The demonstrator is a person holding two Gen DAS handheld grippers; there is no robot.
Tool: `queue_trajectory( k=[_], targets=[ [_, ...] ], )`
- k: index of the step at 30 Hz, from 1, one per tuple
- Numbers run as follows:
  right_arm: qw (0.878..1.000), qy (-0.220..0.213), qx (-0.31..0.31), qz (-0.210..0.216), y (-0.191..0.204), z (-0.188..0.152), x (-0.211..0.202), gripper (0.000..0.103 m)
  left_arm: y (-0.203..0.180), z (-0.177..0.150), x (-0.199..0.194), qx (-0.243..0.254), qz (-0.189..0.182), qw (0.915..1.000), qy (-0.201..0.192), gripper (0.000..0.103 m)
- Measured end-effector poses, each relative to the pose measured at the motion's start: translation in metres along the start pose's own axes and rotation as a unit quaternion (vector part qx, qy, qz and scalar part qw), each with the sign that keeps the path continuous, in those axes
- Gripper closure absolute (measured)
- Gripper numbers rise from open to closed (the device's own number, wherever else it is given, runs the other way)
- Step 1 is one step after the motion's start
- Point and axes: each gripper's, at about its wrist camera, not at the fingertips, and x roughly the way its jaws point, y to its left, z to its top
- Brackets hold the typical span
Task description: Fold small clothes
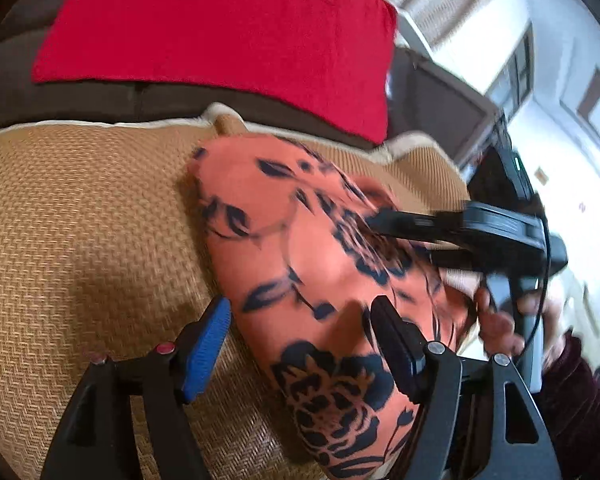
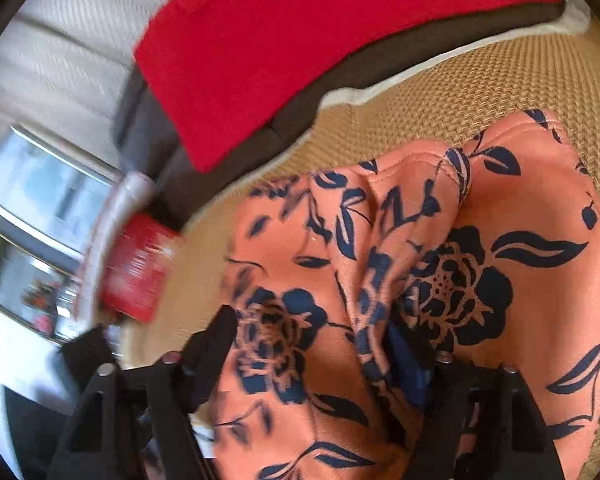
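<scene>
woven mat [image 1: 80, 220] under the orange floral garment [image 1: 300, 248], its long axis running near-to-far; your left gripper [image 1: 300, 340] gapes at its near-left edge, your right gripper [image 2: 312, 344] parted, cloth between.

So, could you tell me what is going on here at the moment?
A person is folding a small orange garment with dark blue flowers on a woven tan mat, using two tools. The left hand-held gripper stands open, one finger beside the cloth and one on it. The right hand-held gripper is open too, with a bunched fold of the fabric lying between its fingers, not pinched. A red cushion lies behind.
</scene>
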Motion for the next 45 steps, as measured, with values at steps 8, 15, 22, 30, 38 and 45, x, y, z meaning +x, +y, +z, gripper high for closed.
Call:
queue_trajectory(
  k=[8,15,22,30,38,45],
  targets=[
    [0.990,-0.084,-0.097,-0.057,0.043,-0.016,-0.042,0.085,-0.015,0.002,-0.001,0.002,-0.027,0.9996,-0.005,0.030],
    [0.967,-0.186,-0.135,-0.105,0.056,-0.028,-0.106,0.085,-0.070,0.010,0.008,0.058,-0.060,0.9960,-0.032,0.028],
    [0.991,-0.044,0.054,-0.111,-0.077,-0.004,-0.074,0.089,-0.088,0.009,0.026,0.113,-0.020,0.9933,-0.011,0.027],
    [0.982,-0.159,0.002,-0.106,-0.029,0.011,-0.127,0.081,-0.092,-0.011,0.033,0.164,0.023,0.9861,-0.003,0.024],
    [0.998,-0.013,0.010,-0.060,-0.019,0.065,-0.032,0.076,-0.088,-0.015,0.032,0.187,0.017,0.9822,0.005,0.022],
    [0.999,-0.015,0.029,-0.042,-0.045,0.059,-0.037,0.080,-0.079,0.001,0.012,0.160,-0.011,0.9871,-0.001,0.022]
  ],
)
